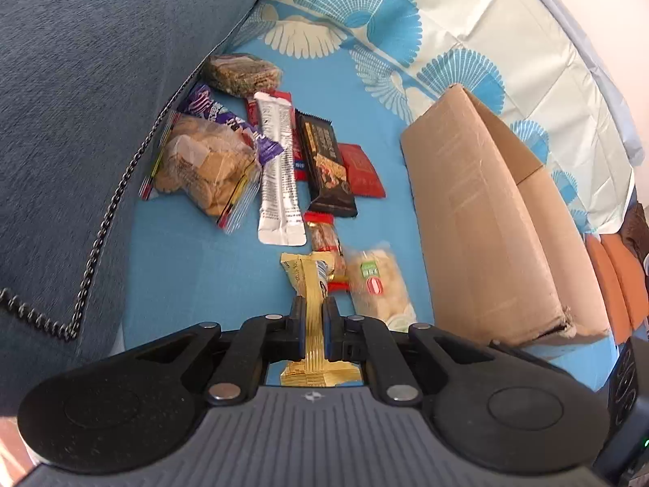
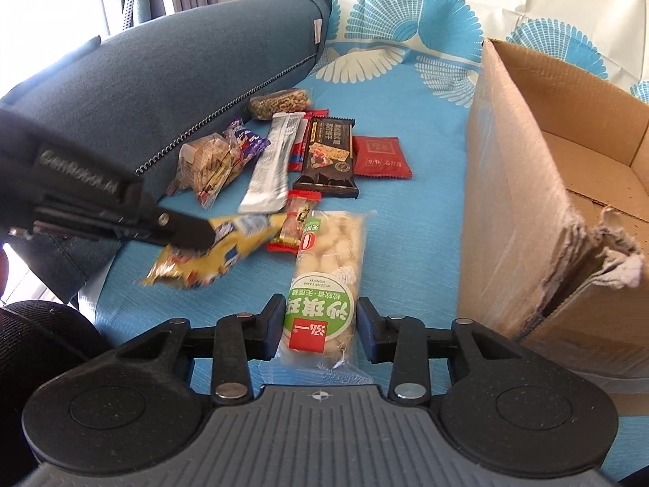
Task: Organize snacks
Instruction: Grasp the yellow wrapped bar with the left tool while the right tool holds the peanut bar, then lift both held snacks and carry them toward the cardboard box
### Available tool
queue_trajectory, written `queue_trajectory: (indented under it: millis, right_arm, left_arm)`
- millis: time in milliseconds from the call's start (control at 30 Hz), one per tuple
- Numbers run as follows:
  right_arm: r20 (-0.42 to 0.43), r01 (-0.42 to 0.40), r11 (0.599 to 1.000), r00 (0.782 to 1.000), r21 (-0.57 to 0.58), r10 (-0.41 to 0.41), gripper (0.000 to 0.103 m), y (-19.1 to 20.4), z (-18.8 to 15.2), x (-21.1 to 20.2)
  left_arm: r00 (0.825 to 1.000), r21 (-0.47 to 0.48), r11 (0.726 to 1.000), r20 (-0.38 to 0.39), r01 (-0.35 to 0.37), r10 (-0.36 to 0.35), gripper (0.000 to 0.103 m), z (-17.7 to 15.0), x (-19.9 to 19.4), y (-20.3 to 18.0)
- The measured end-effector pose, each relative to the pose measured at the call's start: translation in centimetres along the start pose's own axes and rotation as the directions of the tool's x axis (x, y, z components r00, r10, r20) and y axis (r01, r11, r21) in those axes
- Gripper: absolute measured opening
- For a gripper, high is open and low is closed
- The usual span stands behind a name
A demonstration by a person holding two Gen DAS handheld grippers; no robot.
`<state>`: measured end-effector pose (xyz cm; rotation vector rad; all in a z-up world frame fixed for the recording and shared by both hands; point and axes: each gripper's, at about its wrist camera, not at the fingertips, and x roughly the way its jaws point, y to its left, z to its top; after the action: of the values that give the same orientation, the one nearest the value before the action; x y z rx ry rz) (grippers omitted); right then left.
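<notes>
While carton (image 2: 527, 211) at 3 o'clock appears unfilled, gold packet (image 1: 312, 324) is pinched by left gripper (image 1: 313, 326); white pack (image 2: 324, 284) is straddled, ungripped, by right gripper (image 2: 320, 324); pile (image 2: 284, 154) at 12 o'clock remains unsorted.

The left tongs (image 1: 313, 316) are matte black, with two flat straight fingers (image 1: 295, 320) edged in blue along their inner faces. Silver round rivets pin the black link bars to two broad rounded black housings, each marked with a shallow circle. Between them sits a grey ribbed plate bearing a small crosshair mark. The right tongs (image 2: 320, 326) look alike; grey lettering runs along the left one's side.
</notes>
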<state>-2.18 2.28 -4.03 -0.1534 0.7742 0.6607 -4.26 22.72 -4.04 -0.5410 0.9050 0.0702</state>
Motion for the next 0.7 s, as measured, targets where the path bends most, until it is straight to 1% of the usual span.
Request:
queue_trajectory:
  millis: [200,267,333,400,533,700]
  right_arm:
    - [-0.012,-0.016,1.000,1.000,0.019,0.016,0.040,-0.3,0.2,0.0]
    - [-0.014,-0.015,1.000,1.000,0.022,0.015,0.041,-0.3,0.2,0.0]
    - [-0.012,-0.015,1.000,1.000,0.027,0.016,0.044,-0.2,0.3,0.1]
    - [-0.008,-0.019,0.999,1.000,0.031,0.019,0.047,-0.3,0.4,0.2]
    - [-0.009,-0.021,0.999,1.000,0.038,0.021,0.051,-0.3,0.5,0.6]
    - [-0.016,-0.025,0.998,1.000,0.054,0.026,0.052,-0.4,0.7,1.0]
  left_arm:
    - [0.996,0.014,0.999,-0.077,-0.052,0.053,0.009,-0.1,0.8,-0.3]
    - [0.994,0.019,0.998,-0.097,-0.052,0.054,0.011,-0.1,1.3,-0.4]
    - [0.995,0.017,0.999,-0.096,-0.040,0.041,0.015,-0.2,1.6,-0.4]
    - [0.994,0.019,0.999,-0.099,-0.049,0.051,0.020,-0.2,1.9,-0.5]
    - [0.993,0.023,0.998,-0.107,-0.056,0.058,0.021,-0.2,2.8,-0.7]
    - [0.992,0.014,0.998,-0.112,-0.057,0.058,0.023,0.1,3.5,-0.6]
